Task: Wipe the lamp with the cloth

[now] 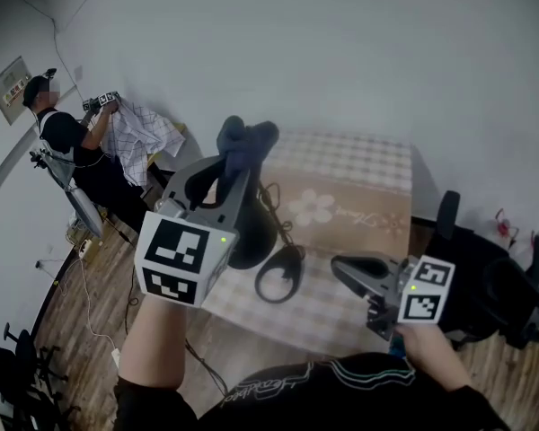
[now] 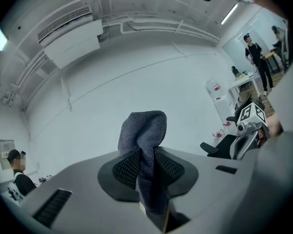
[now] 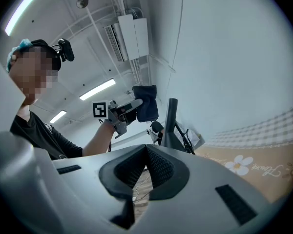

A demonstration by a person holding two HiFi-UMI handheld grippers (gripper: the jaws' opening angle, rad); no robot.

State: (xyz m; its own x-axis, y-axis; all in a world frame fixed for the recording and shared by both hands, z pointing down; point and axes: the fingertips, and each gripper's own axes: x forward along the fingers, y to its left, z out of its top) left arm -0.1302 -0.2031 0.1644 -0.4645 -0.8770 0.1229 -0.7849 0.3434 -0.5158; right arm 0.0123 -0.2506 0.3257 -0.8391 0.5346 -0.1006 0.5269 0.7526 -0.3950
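Pinching cloth (image 2: 145, 145), left claw (image 1: 236, 171); cloth juts lengthwise beyond jaws.

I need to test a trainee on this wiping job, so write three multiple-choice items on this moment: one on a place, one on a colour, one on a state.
1. Where is the cloth?
A. In the left gripper
B. In the right gripper
C. Draped over the lamp

2. What colour is the lamp?
A. White
B. Black
C. Red

3. How do the right gripper's jaws stand?
A. Wide apart
B. Shut on the lamp
C. Shut, empty

Answers:
1 A: the left gripper view shows the cloth pinched between its jaws.
2 B: the head view shows it black.
3 C: the right gripper view shows the pads meeting with nothing between them.
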